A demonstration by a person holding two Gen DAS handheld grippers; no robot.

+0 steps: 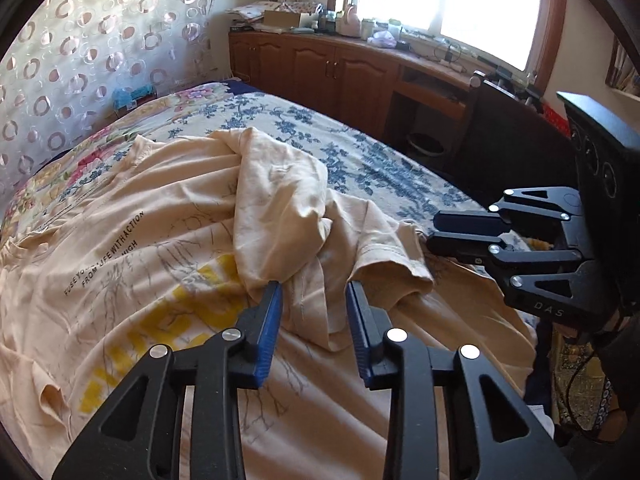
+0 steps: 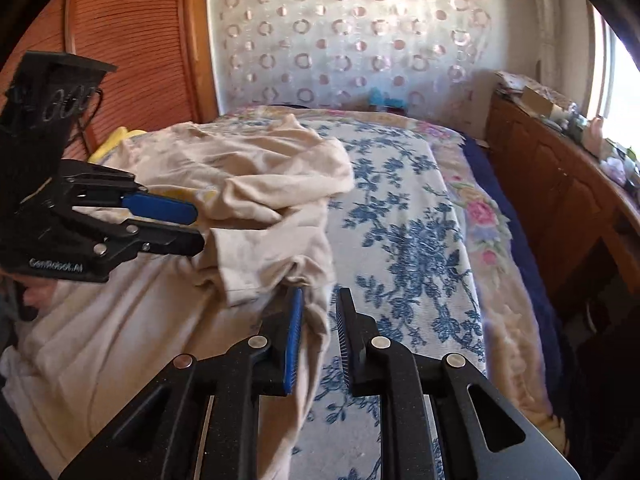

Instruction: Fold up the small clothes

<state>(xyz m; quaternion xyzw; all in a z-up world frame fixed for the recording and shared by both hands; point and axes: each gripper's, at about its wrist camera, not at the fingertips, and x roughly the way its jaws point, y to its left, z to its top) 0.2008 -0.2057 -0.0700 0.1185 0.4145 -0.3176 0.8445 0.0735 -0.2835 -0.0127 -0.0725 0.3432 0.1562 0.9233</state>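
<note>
Left wrist view: the left gripper (image 1: pixel 314 292) and right gripper (image 2: pixel 319 300) hang released over the shirt (image 1: pixel 160 248) on the bed (image 2: pixel 404 216).

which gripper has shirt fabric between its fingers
Both are open. The left gripper has a bunched fold of the beige t-shirt between its fingers; the right gripper only meets its edge.

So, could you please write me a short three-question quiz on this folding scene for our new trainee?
1. True or false: the left gripper is clamped shut on the beige T-shirt.
2. Multiple choice: the T-shirt lies on A) a bare wooden floor, B) a blue floral bedspread, C) a desk.
3. Fill in: the big print on the shirt's front is ____ in colour.

Key:
1. False; its jaws stand apart, with a bunched sleeve between them.
2. B.
3. Yellow.
</note>
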